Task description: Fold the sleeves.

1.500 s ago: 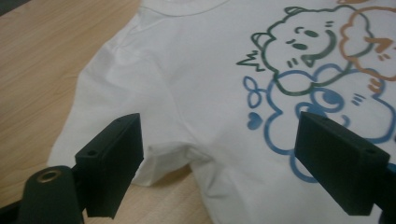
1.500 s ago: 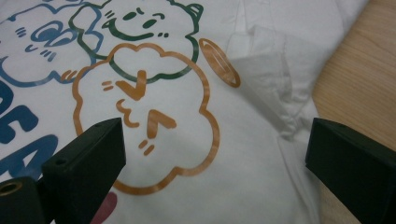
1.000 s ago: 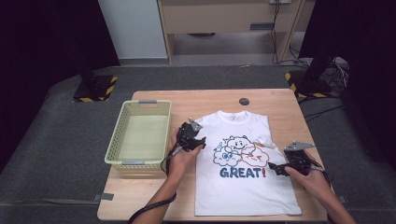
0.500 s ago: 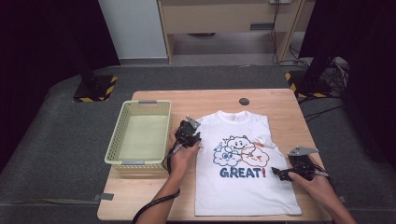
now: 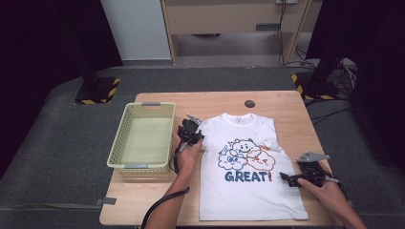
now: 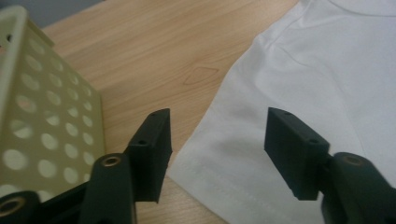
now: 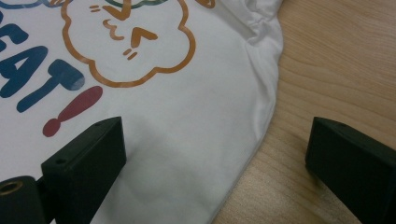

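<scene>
A white T-shirt with cartoon clouds and the word GREAT! lies flat on the wooden table. My left gripper is at the shirt's left sleeve, beside the basket. Seen from the left gripper view, the left gripper has its jaws apart, and they have just been opening. The sleeve hem lies between and below them, unpinched. My right gripper is at the shirt's right side edge. Its wide-open jaws straddle that edge in the right gripper view, one over cloth and one over wood.
A pale green perforated basket stands empty at the table's left, close to my left gripper; its wall shows beside the left jaw. A small dark round disc lies near the far table edge, behind the collar.
My left gripper has shifted a little along the sleeve, away from me and toward the basket. The right gripper has stayed about where it was. The shirt lies as before.
</scene>
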The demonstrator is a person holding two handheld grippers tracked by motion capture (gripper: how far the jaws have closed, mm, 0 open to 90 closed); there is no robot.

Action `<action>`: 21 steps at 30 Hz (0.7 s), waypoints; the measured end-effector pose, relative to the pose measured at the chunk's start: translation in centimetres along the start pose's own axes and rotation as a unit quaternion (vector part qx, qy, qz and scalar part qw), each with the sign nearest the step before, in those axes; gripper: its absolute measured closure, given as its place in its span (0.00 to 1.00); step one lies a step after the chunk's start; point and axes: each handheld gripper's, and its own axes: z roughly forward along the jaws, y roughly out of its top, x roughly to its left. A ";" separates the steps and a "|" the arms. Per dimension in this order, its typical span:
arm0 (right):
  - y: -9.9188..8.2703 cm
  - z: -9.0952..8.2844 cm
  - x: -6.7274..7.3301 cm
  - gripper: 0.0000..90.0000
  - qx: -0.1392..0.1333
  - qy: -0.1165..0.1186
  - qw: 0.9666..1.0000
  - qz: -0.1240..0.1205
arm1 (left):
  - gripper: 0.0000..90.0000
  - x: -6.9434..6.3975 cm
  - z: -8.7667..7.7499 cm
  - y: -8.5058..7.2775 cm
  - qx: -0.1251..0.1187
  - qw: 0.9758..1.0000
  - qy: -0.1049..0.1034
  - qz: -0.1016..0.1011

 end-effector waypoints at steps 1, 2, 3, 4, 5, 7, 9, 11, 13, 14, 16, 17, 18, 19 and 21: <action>0.0 0.0 0.0 0.06 -0.002 0.000 1.000 -0.001 | 0.41 -0.1 0.3 0.0 0.006 1.000 0.001 -0.002; -0.1 0.0 0.0 0.06 -0.004 0.001 1.000 0.000 | 0.39 -0.1 0.6 -0.1 0.011 1.000 0.004 -0.005; -0.1 0.0 0.0 0.06 -0.005 0.001 1.000 0.000 | 0.39 -0.1 0.8 -0.2 0.014 1.000 0.005 -0.008; -0.1 0.0 0.0 0.06 -0.005 0.001 1.000 0.000 | 0.38 -0.1 1.1 -0.2 0.017 1.000 0.005 -0.016; -0.1 0.0 0.0 0.06 -0.006 0.000 1.000 0.000 | 0.37 0.0 1.3 -0.3 0.019 1.000 0.003 -0.024; -0.2 0.0 0.0 0.06 -0.007 0.001 1.000 0.000 | 0.36 0.2 1.7 -0.5 0.022 0.999 -0.001 -0.042; -0.2 0.0 0.0 0.06 -0.008 0.001 1.000 0.001 | 0.33 0.4 1.9 -0.7 0.021 0.998 -0.004 -0.059; -0.2 0.0 0.0 0.06 -0.009 0.001 1.000 0.001 | 0.30 0.5 2.1 -0.8 0.020 0.997 -0.008 -0.075; -0.3 0.0 0.0 0.06 -0.011 0.001 1.000 -0.001 | 0.28 0.7 2.1 -0.8 0.023 0.996 -0.012 -0.083; -0.3 0.0 0.0 0.06 -0.012 0.001 1.000 0.000 | 0.26 0.9 2.2 -0.8 0.025 0.995 -0.015 -0.090; -0.3 0.0 0.0 0.06 -0.012 0.002 1.000 -0.001 | 0.25 1.1 2.3 -1.0 0.025 0.994 -0.022 -0.108; -0.3 0.0 0.0 0.06 -0.012 0.002 1.000 -0.001 | 0.24 1.2 2.4 -1.1 0.024 0.993 -0.027 -0.117; -0.3 0.0 0.1 0.06 -0.012 0.002 1.000 -0.002 | 0.24 1.3 2.4 -1.3 0.020 0.991 -0.029 -0.126; -0.3 0.0 0.1 0.06 -0.012 0.002 1.000 -0.002 | 0.24 1.3 2.4 -1.3 0.019 0.992 -0.029 -0.124; -0.3 -0.1 0.1 0.06 -0.012 0.003 1.000 -0.003 | 0.24 1.2 2.4 -1.3 0.017 0.992 -0.029 -0.122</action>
